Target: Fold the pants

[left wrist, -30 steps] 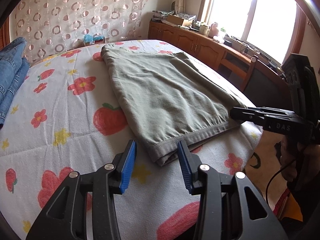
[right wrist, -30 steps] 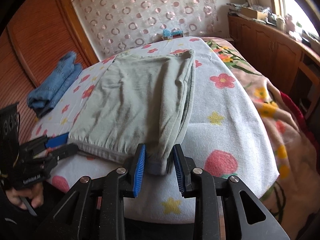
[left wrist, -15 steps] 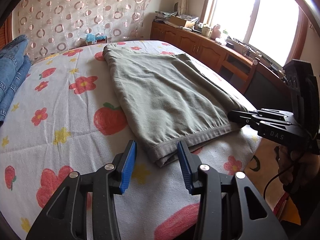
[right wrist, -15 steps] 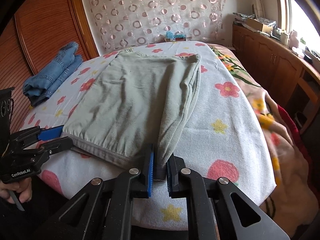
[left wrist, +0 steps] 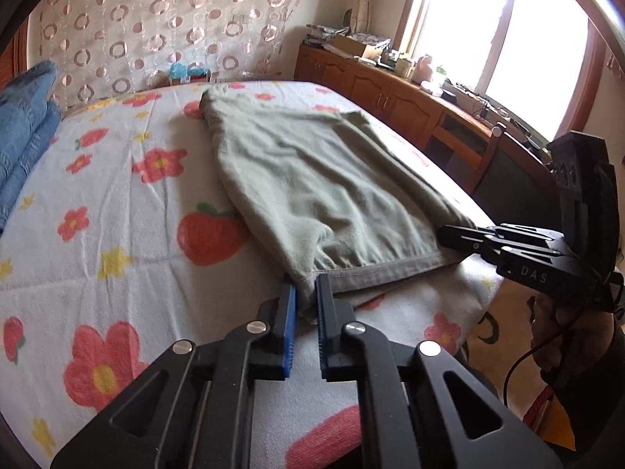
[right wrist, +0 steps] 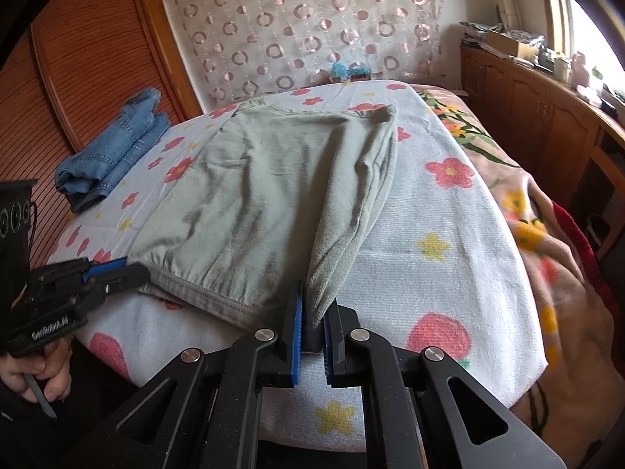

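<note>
Grey-green pants (left wrist: 324, 179) lie flat along a bed (left wrist: 129, 234) covered in a flower-and-strawberry sheet, the elastic waistband at the near edge and the legs running toward the curtained wall. The left gripper (left wrist: 306, 293) is clamped on the waistband's left corner, its blue pads pinching a bunched fold of cloth. The right gripper (right wrist: 312, 314) is clenched on the opposite corner, where the fabric already rises in a ridge off the sheet.

Both holds look shallow, taken at the very hem, so the likeliest failure is a corner slipping free once the waistband is lifted and carried toward the legs; the heavier elastic band would then sag and the fold would land crooked. Uneven lifting is a second risk: if one gripper travels faster or higher, the soft knit will twist and the wrinkles already visible across the seat will be trapped inside the fold. The waistband sits right at the bed's near edge, so a dropped corner could slide off the mattress. Dragging instead of lifting could also pull the loose sheet along. Folded blue jeans (right wrist: 113, 156) rest well apart on the far left, clear of the path.
</note>
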Demonstrator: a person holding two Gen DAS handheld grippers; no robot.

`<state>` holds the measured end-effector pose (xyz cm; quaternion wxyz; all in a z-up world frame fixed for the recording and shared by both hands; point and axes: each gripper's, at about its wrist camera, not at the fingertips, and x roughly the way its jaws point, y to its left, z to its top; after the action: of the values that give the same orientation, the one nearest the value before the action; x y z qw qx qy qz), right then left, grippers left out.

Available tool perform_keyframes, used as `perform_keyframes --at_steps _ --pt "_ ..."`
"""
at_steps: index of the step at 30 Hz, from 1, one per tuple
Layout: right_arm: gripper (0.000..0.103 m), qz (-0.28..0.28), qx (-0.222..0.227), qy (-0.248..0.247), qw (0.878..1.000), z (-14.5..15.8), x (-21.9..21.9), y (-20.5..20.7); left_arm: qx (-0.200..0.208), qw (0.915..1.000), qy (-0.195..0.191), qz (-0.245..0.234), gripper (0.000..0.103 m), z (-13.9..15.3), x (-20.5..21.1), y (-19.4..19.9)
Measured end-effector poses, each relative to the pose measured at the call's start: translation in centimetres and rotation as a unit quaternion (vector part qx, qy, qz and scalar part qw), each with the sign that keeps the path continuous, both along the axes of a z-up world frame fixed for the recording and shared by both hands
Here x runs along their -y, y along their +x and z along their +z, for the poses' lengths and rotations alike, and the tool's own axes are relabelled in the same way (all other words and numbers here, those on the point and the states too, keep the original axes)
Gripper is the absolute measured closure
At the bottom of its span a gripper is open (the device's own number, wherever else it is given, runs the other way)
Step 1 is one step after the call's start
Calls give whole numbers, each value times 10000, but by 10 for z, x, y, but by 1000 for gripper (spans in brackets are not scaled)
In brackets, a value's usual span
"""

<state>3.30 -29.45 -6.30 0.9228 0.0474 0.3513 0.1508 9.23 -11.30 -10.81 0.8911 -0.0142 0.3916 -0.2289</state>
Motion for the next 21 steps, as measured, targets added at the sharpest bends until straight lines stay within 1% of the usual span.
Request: perform_keyframes --at_steps 3,9,15,21 --pt "97 56 203 127 9997 14 0 -1 233 9997 -29 -64 94 19 -1 -1" --pt "97 261 747 195 9967 58 -5 -7 788 9967 -183 -96 94 73 -10 -3" --pt "97 424 1295 339 9901 112 -5 -11 1263 9911 -403 -80 95 130 -26 -3" --pt "97 646 1776 229 9817 158 -15 -23 1707 9847 -361 1 95 173 -43 -7"
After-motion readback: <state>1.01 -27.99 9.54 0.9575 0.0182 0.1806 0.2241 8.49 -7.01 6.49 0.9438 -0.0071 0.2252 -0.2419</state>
